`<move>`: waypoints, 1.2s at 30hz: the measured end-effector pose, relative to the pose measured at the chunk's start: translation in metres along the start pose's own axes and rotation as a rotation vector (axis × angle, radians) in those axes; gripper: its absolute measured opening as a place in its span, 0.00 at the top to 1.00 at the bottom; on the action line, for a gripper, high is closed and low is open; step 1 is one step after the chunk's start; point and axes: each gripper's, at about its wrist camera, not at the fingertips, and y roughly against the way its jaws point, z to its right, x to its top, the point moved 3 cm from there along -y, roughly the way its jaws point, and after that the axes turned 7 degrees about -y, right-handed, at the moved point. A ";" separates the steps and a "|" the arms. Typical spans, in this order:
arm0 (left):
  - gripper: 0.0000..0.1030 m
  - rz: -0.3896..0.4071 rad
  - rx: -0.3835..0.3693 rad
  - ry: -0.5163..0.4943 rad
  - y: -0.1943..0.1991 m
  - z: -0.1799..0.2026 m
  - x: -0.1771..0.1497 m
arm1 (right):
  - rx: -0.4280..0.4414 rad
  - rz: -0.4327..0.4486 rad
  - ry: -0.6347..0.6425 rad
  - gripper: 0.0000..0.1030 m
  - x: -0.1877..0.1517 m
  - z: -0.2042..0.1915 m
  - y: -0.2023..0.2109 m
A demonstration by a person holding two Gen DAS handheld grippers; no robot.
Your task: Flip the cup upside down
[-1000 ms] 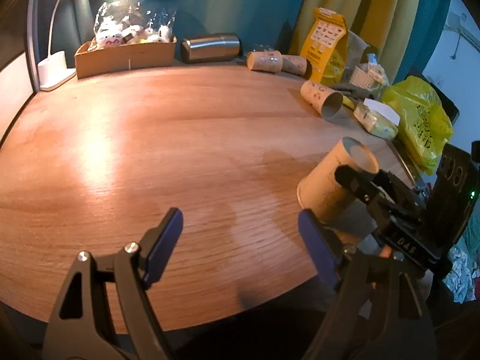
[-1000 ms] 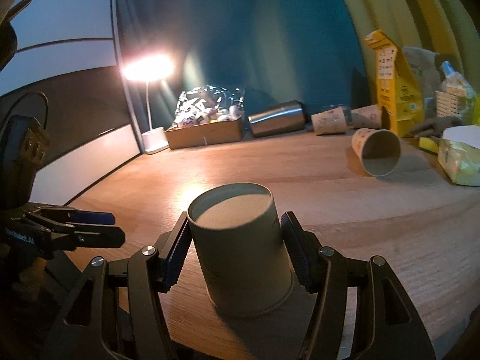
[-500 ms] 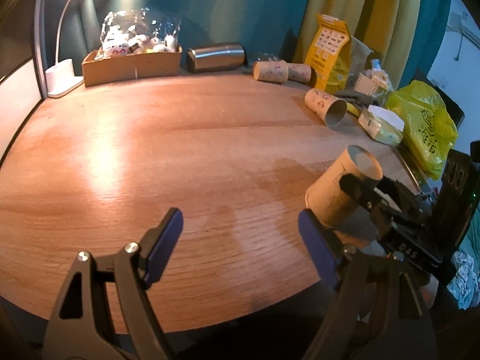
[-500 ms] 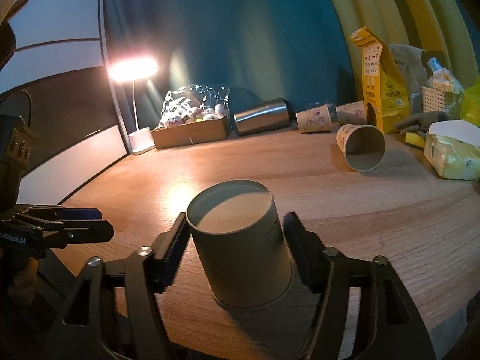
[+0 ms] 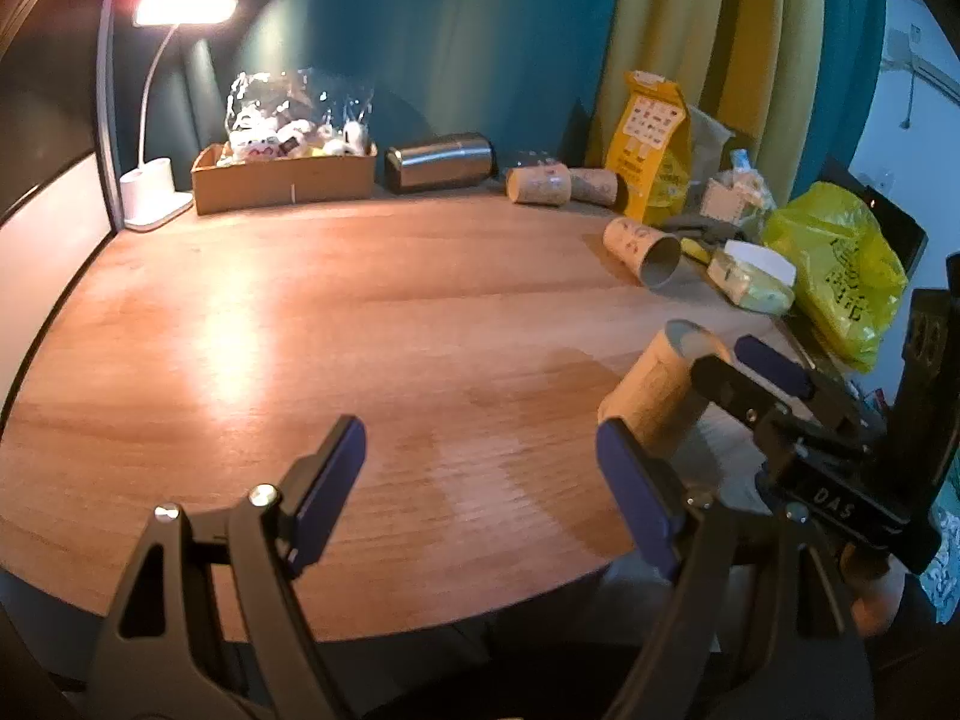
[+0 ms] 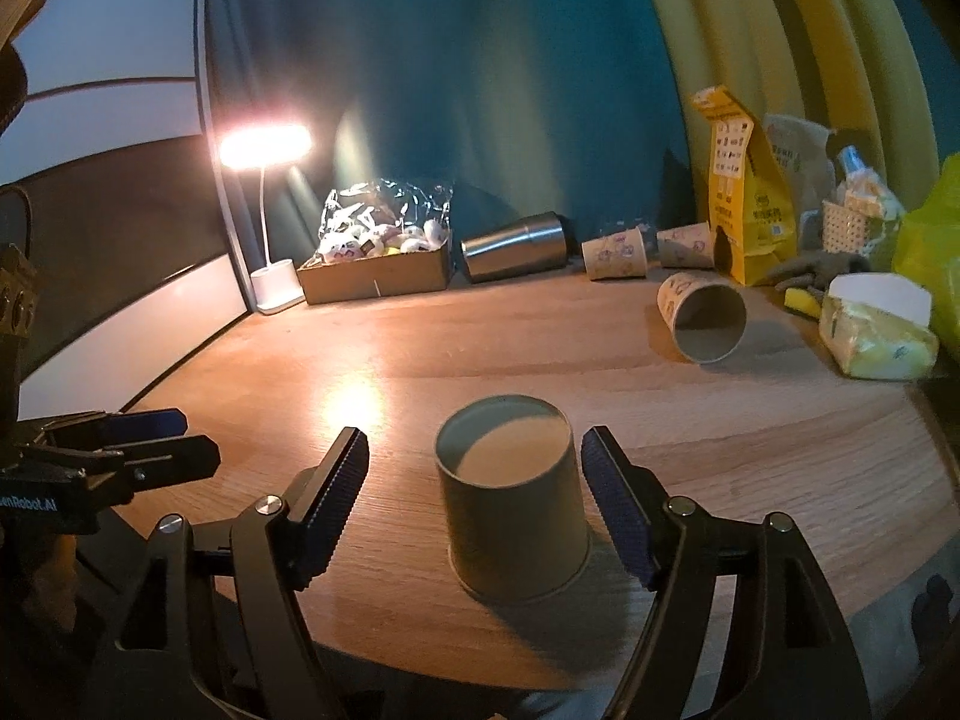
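Note:
A plain paper cup (image 6: pixel 510 510) stands upside down, base up, on the wooden table (image 6: pixel 750 438) near its front edge. My right gripper (image 6: pixel 480 510) is open; its fingers stand on either side of the cup with gaps and do not touch it. In the left wrist view the same cup (image 5: pixel 657 390) is at the right, with the right gripper's fingers (image 5: pixel 768 363) around it. My left gripper (image 5: pixel 480 495) is open and empty over the table's front edge, left of the cup.
A paper cup (image 6: pixel 702 318) lies on its side at the right. Two more cups (image 6: pixel 618 252), a steel tumbler (image 6: pixel 516 246), a cardboard box (image 6: pixel 378 276), a lamp (image 6: pixel 270 276), a yellow bag (image 6: pixel 738 186) and food packets (image 6: pixel 870 336) line the back and right.
My right gripper has opened and let go of the cup, which now stands alone on the table. Both grippers have drawn back slightly.

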 end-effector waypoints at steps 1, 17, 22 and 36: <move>0.22 0.011 -0.005 -0.001 0.005 0.001 0.000 | -0.010 0.005 0.007 0.26 0.001 -0.003 0.004; 0.01 0.124 0.001 -0.029 0.066 0.017 -0.002 | -0.104 -0.053 -0.031 0.26 0.004 -0.020 0.045; 0.01 0.130 0.011 -0.020 0.079 0.019 -0.001 | -0.135 -0.069 -0.043 0.26 0.001 -0.019 0.058; 0.01 0.143 0.015 -0.038 0.094 0.027 0.003 | -0.158 -0.038 -0.053 0.26 0.009 -0.023 0.081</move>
